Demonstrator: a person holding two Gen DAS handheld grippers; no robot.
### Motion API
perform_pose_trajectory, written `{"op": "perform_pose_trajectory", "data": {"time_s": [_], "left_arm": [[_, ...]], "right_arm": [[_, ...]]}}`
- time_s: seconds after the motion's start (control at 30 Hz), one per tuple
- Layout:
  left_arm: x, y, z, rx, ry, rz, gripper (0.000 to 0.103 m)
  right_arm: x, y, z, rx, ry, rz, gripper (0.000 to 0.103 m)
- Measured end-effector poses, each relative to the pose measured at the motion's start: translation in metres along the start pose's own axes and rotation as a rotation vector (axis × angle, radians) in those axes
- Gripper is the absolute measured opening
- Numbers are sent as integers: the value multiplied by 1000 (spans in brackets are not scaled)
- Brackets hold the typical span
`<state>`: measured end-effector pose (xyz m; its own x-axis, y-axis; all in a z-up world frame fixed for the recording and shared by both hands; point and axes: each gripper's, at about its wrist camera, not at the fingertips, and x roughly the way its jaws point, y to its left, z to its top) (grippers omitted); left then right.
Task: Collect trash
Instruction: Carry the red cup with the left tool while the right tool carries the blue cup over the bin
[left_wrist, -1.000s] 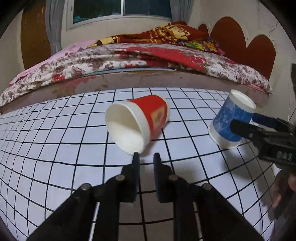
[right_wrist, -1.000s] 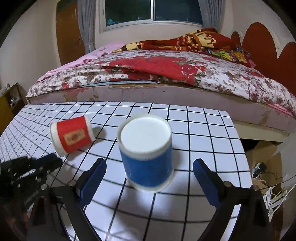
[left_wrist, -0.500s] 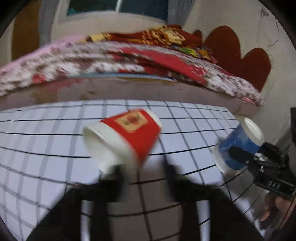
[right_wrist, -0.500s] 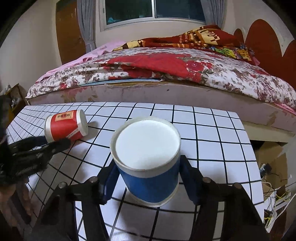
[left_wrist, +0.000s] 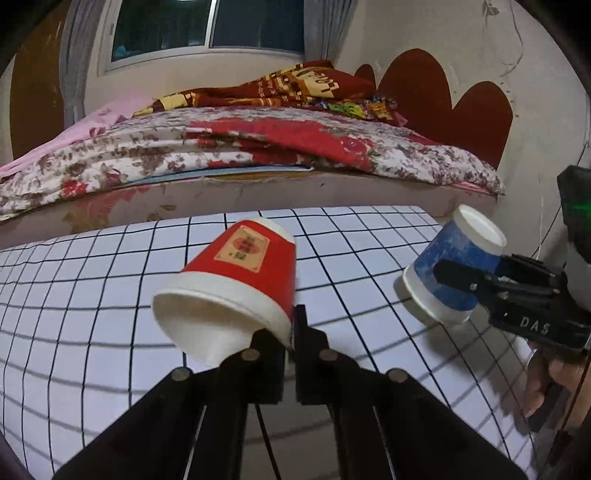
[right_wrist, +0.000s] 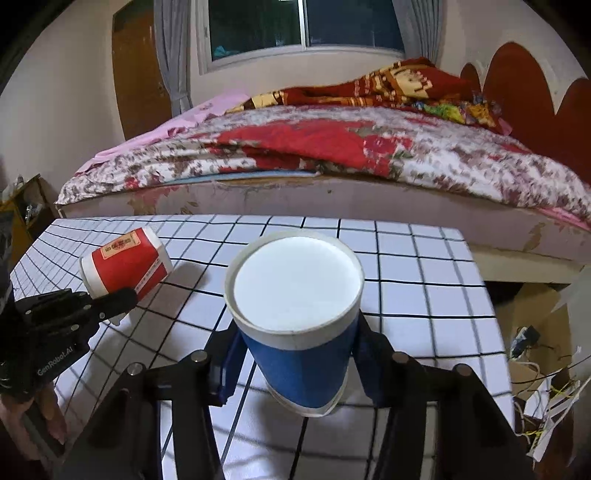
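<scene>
A red paper cup lies tipped with its white mouth toward the left wrist camera. My left gripper is shut on its rim, holding it just above the grid-patterned table. The right wrist view shows this red cup at the left gripper's tip. A blue paper cup, bottom up, sits between the pads of my right gripper. Those jaws are closing and press its sides. In the left wrist view the blue cup hangs tilted off the table.
A bed with floral covers runs along the table's far edge. Beyond the table's right edge, a cardboard box with wires sits on the floor. A person's hand holds the right gripper.
The left jaws shut on the red cup's rim and raised it, turning its label upward. The right jaws came in from wide onto the blue cup, which has tilted and left the table.
</scene>
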<state>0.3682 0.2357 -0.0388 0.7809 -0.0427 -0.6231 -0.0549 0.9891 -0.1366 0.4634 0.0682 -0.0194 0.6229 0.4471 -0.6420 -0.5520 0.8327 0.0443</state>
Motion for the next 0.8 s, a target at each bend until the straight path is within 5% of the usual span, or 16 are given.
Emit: {"op": "perform_pose_trajectory", "data": {"time_s": [0.8], "left_arm": [[-165,-77,-46,133,-67,-9,4]], "right_arm": [[-210,10,-78,86,-126,-19,54]]}}
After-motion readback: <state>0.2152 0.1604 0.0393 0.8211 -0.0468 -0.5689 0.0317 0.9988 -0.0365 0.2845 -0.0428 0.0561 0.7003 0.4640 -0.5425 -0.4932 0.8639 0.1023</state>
